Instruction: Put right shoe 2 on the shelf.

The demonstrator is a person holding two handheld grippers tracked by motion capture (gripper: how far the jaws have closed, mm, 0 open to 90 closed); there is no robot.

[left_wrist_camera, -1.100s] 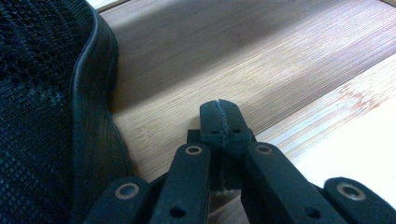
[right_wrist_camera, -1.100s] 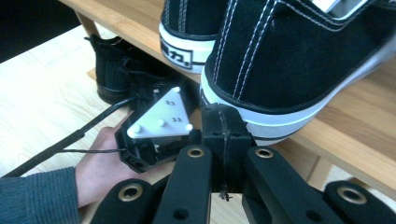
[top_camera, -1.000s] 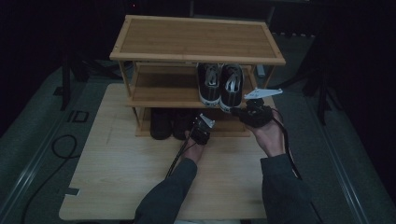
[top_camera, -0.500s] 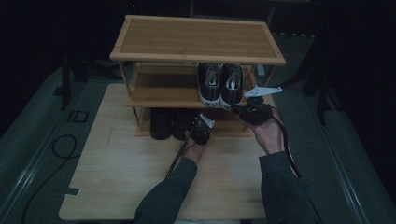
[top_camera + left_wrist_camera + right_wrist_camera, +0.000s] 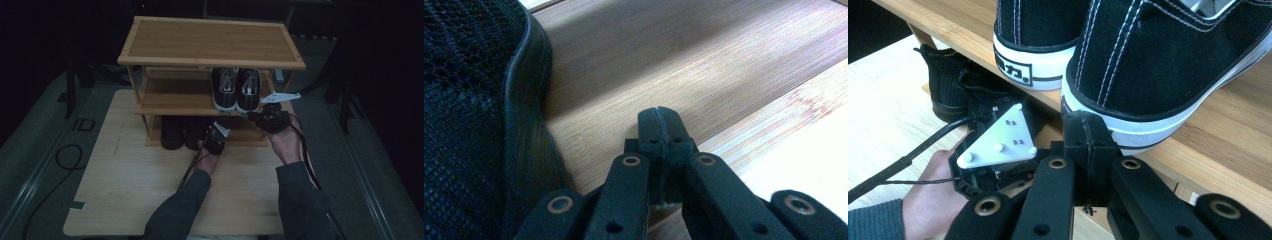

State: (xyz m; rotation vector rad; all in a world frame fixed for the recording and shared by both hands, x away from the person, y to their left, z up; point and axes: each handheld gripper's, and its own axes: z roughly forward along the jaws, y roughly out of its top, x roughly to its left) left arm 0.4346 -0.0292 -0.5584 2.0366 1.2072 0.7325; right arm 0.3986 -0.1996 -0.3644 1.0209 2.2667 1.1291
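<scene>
A three-tier wooden shoe rack (image 5: 210, 42) stands on the table. On its middle shelf sits a pair of black canvas sneakers (image 5: 236, 89) with white soles (image 5: 1168, 65). A pair of black mesh shoes (image 5: 180, 132) rests on the bottom shelf. My left gripper (image 5: 211, 134) is at the front of the bottom shelf, its jaws (image 5: 659, 125) shut on nothing, just right of a mesh shoe (image 5: 469, 125). My right gripper (image 5: 255, 116) is at the middle shelf's front edge. It (image 5: 1084, 131) is shut and empty, its tip right at the heel of the right-hand sneaker.
The rack's top shelf is bare. The light wooden table (image 5: 130, 185) extends in front of the rack. A black cable (image 5: 60, 155) lies on the grey floor to the left. In the right gripper view, the left gripper's grey plate (image 5: 998, 140) and hand (image 5: 928, 200) sit below.
</scene>
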